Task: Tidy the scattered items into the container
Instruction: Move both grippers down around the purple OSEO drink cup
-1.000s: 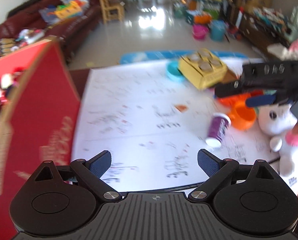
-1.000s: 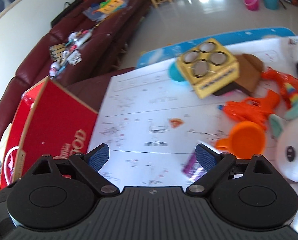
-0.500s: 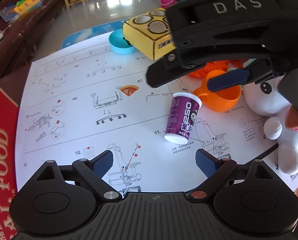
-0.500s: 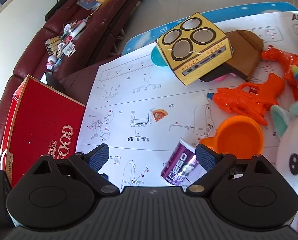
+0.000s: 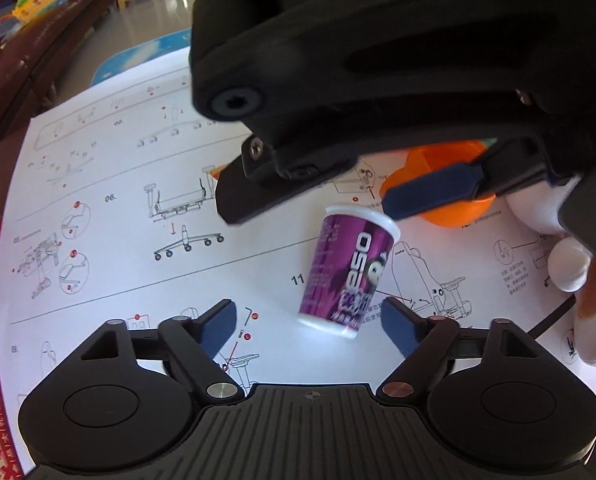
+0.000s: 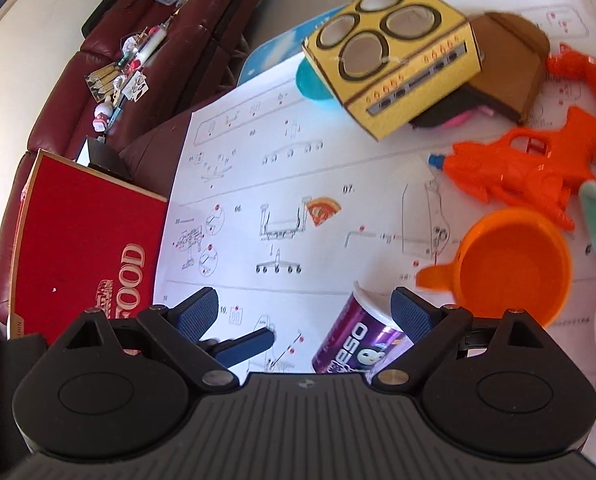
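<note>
A purple and white paper cup (image 5: 348, 276) lies on its side on a white instruction sheet (image 5: 138, 200); it also shows in the right wrist view (image 6: 358, 346). My left gripper (image 5: 308, 326) is open, its fingertips on either side of the cup's base. My right gripper (image 6: 304, 310) is open and hovers just above the cup; in the left wrist view (image 5: 338, 196) it fills the top. The red box (image 6: 86, 248) stands at the left.
An orange cup (image 6: 510, 264), an orange toy gun (image 6: 518, 168), a yellow cardboard stove (image 6: 394, 76), a teal bowl (image 6: 312, 86) and a white plush toy (image 5: 570, 264) lie on the sheet. A dark red sofa (image 6: 110, 60) stands behind.
Both grippers have moved forward and down toward the purple cup. The right gripper now looms over it in the left wrist view. The cup has not moved.
</note>
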